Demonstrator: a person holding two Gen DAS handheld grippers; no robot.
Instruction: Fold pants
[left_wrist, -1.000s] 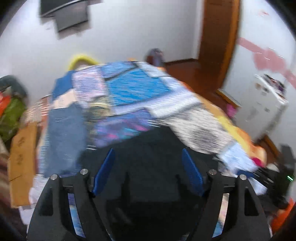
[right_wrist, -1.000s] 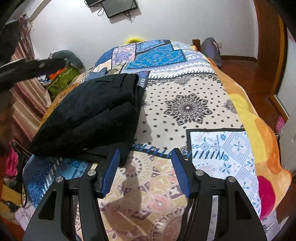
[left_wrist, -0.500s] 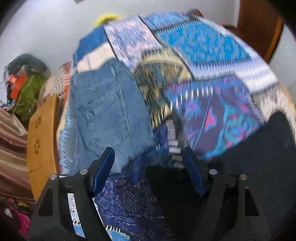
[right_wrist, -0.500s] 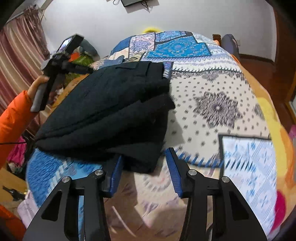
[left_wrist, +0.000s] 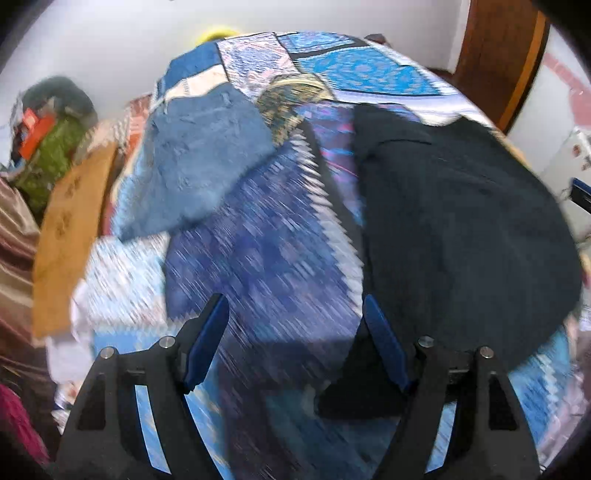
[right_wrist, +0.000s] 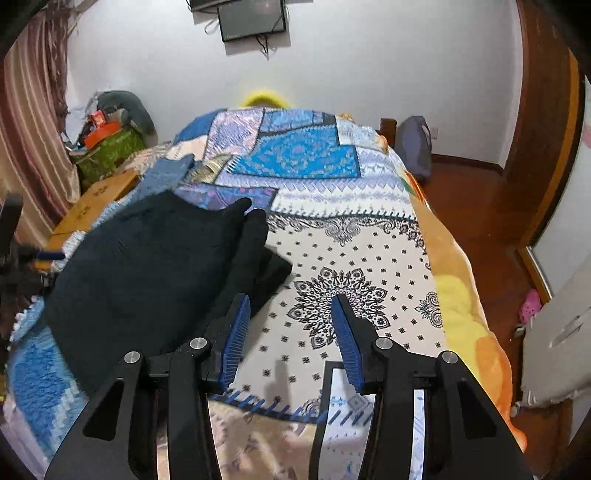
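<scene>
The black pants (right_wrist: 155, 269) lie folded in a thick bundle on the patterned bedspread (right_wrist: 354, 258). In the left wrist view they fill the right side (left_wrist: 461, 221). My left gripper (left_wrist: 295, 314) is open and empty over the bedspread, just left of the pants' edge. My right gripper (right_wrist: 290, 306) is open and empty, its left finger (right_wrist: 236, 332) close beside the bundle's near right edge; touching or apart I cannot tell. The left wrist view is blurred.
Folded blue jeans (left_wrist: 199, 162) lie on the bed beyond the left gripper, also in the right wrist view (right_wrist: 166, 173). A cardboard box (left_wrist: 70, 236) and piled things (right_wrist: 107, 144) stand left of the bed. A wooden floor (right_wrist: 491, 221) and door lie right.
My left gripper has swung from above the jeans back toward the near left edge of the black pants. My right gripper has pulled back and to the right of the bundle.
</scene>
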